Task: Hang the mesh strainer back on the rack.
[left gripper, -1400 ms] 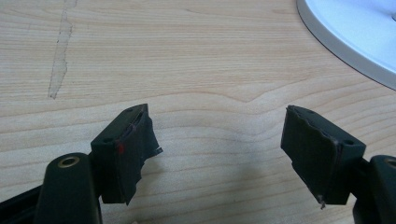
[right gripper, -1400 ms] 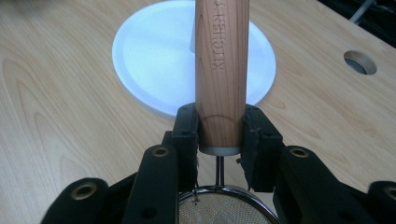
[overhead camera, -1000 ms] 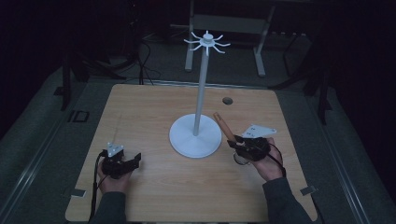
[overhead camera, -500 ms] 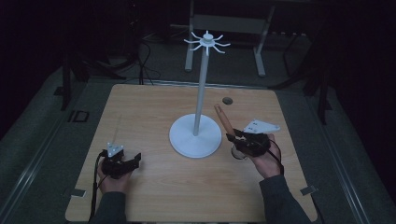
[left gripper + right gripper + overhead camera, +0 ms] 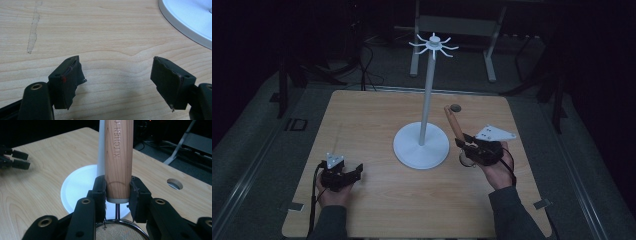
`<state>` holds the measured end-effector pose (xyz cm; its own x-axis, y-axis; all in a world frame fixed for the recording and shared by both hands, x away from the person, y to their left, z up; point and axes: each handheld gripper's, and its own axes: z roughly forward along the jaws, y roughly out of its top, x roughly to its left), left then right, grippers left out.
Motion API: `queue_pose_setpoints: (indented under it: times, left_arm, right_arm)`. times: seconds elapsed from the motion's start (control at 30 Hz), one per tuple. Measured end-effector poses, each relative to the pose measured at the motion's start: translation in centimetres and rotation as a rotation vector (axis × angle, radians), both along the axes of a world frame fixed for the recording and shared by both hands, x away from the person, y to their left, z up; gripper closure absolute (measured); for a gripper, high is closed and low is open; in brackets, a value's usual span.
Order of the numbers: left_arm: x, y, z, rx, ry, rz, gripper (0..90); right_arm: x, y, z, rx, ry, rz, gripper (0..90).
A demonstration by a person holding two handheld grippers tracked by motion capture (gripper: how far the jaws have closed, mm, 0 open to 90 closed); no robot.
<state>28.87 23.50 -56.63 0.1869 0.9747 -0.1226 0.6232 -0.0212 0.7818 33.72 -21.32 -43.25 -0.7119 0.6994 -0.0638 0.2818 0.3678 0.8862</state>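
A small strainer with a wooden handle (image 5: 454,122) and a metal mesh bowl (image 5: 466,159) is held at the table's right. My right gripper (image 5: 467,145) is shut on the lower end of the handle (image 5: 118,157), which points up and away, with the mesh bowl (image 5: 117,232) just below the jaws. Right behind it stands a white stand: a round base (image 5: 421,145), a thin pole (image 5: 427,100) and a ring of hooks (image 5: 433,45) on top. My left gripper (image 5: 354,172) rests at the front left, and its jaws (image 5: 116,67) stand open over bare wood.
The wooden table (image 5: 372,115) has a small round hole (image 5: 456,107) behind the strainer's handle. The stand's base (image 5: 190,20) lies off to the left gripper's right. Dark floor, cables and a metal frame (image 5: 452,25) surround the table.
My right gripper has lifted the strainer slightly, so the handle's tip sits a little higher in the high view. The left gripper has stayed put.
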Motion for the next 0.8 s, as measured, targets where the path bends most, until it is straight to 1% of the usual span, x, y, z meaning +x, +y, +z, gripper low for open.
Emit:
queue_pose_setpoints:
  times: [0.07,0.3,0.57,0.8]
  left_arm:
    - [0.0,0.0,0.0,-0.004,-0.001,0.003,24.8]
    - [0.0,0.0,0.0,-0.002,0.001,0.001,24.7]
    - [0.0,0.0,0.0,-0.003,0.001,0.000,24.8]
    - [0.0,0.0,0.0,-0.005,0.002,0.001,24.8]
  right_arm:
    - [0.0,-0.1,0.2,0.021,-0.001,-0.004,69.5]
    - [0.1,-0.3,0.9,0.062,-0.011,-0.006,69.5]
    - [0.1,-0.3,1.4,0.084,-0.022,-0.011,69.5]
    - [0.2,0.0,2.0,0.114,-0.031,-0.014,69.5]
